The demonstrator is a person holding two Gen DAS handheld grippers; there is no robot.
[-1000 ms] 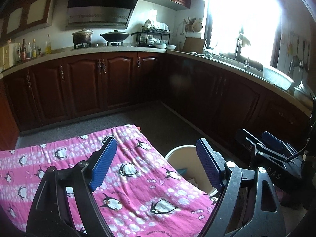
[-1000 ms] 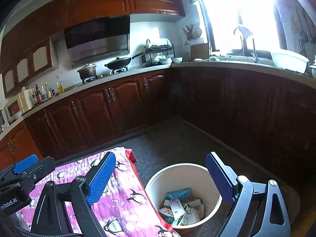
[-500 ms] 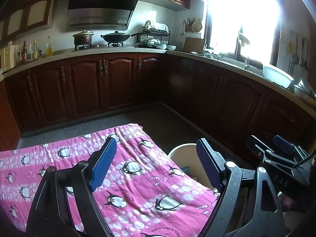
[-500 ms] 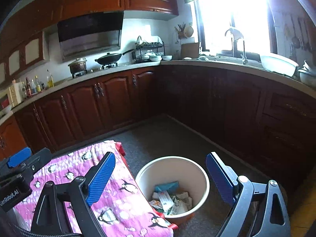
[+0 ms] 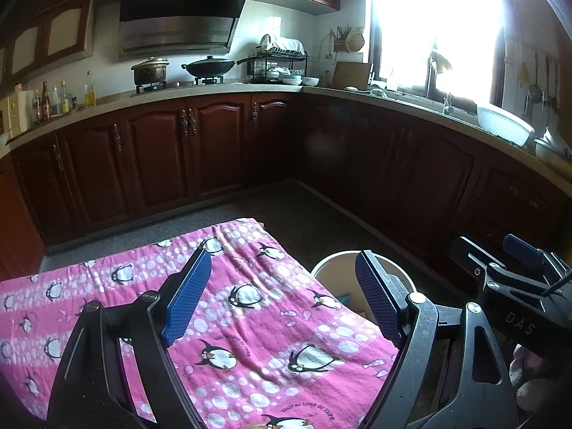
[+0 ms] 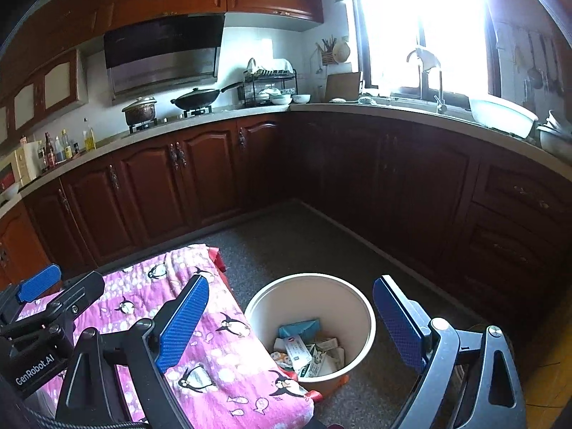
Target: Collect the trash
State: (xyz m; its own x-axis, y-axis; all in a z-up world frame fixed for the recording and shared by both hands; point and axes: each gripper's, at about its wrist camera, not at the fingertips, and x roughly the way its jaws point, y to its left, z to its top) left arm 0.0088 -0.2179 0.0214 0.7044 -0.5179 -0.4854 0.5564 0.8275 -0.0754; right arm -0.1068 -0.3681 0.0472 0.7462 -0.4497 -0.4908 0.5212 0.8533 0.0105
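Both hand-held units share one build. The left gripper (image 5: 282,296) has a black triangular frame with cut-out windows, silver screw heads at the pivots, and two flat fingers faced with blue textured pads (image 5: 186,296). The right gripper (image 6: 289,325) matches it in frame, screws and blue pads. Seen from the left unit, the right body carries pale "DAS" lettering; seen from the right unit, the left body reads "GenRobot.AI" in white. A thin black cable runs along the right unit's top.

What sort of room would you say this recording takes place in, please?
Most likely a home kitchen: a wok and pot sit on a hob under an extractor hood, with a dish rack on the counter.
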